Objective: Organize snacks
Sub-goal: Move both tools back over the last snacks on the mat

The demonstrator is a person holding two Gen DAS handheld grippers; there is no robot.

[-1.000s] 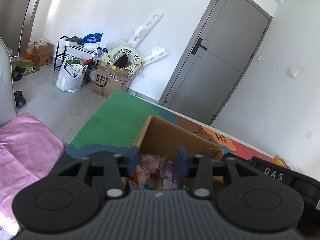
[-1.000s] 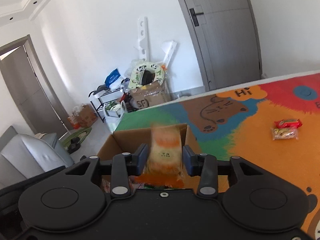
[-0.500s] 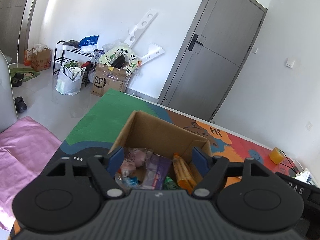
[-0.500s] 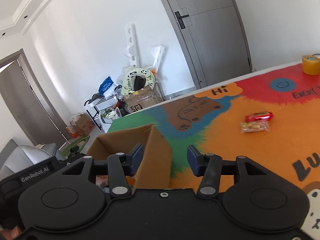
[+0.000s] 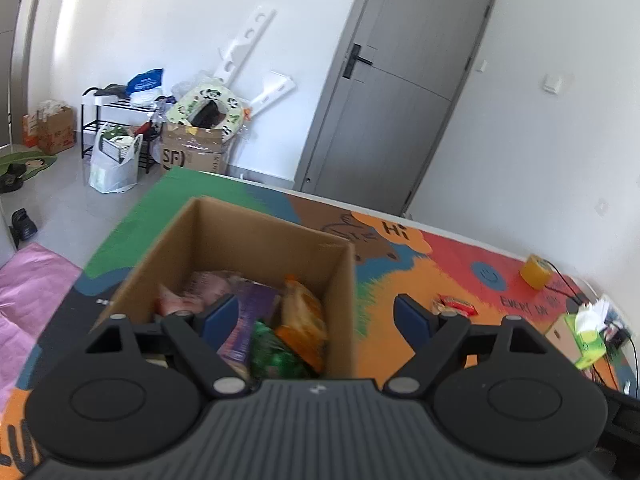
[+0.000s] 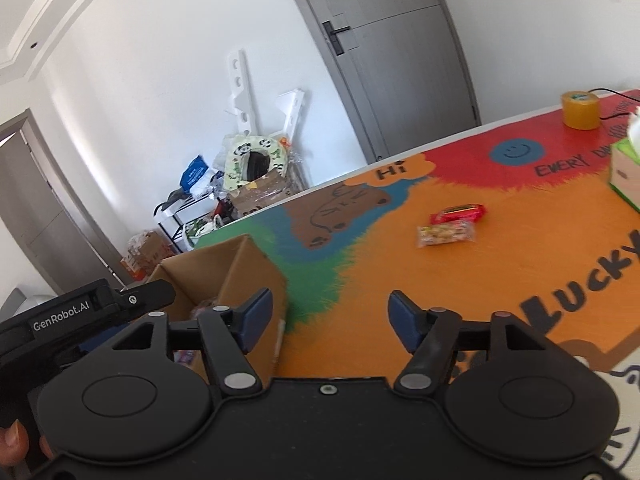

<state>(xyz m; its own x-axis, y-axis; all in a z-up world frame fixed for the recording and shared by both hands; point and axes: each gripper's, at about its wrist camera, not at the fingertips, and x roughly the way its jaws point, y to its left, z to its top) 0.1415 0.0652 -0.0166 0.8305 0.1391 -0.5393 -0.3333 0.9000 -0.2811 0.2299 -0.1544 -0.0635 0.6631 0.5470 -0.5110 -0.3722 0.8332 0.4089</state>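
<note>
An open cardboard box [image 5: 256,236] stands on the colourful mat and holds several snack packets, among them an orange one [image 5: 304,320], a purple one [image 5: 248,320] and a green one [image 5: 272,352]. My left gripper [image 5: 316,316] hovers over the box's right wall, its jaws opening with nothing between them. In the right wrist view the box [image 6: 248,264] sits at the lower left. My right gripper [image 6: 330,316] is over the mat just right of it, jaws opening and empty. Two packets lie further out on the orange area: a red one [image 6: 460,213] and a clear one of nuts [image 6: 446,235].
A yellow tape roll [image 6: 580,110] and a green tissue box [image 6: 626,176] stand at the mat's far right, with a black cable beside them. The left gripper's body [image 6: 80,312] shows at the left of the right wrist view. Beyond the table lie floor clutter and a grey door [image 5: 384,100].
The orange packet that my right gripper held over the box now lies inside it. Both grippers have widened and swung to the right, away from the box towards the orange part of the mat.
</note>
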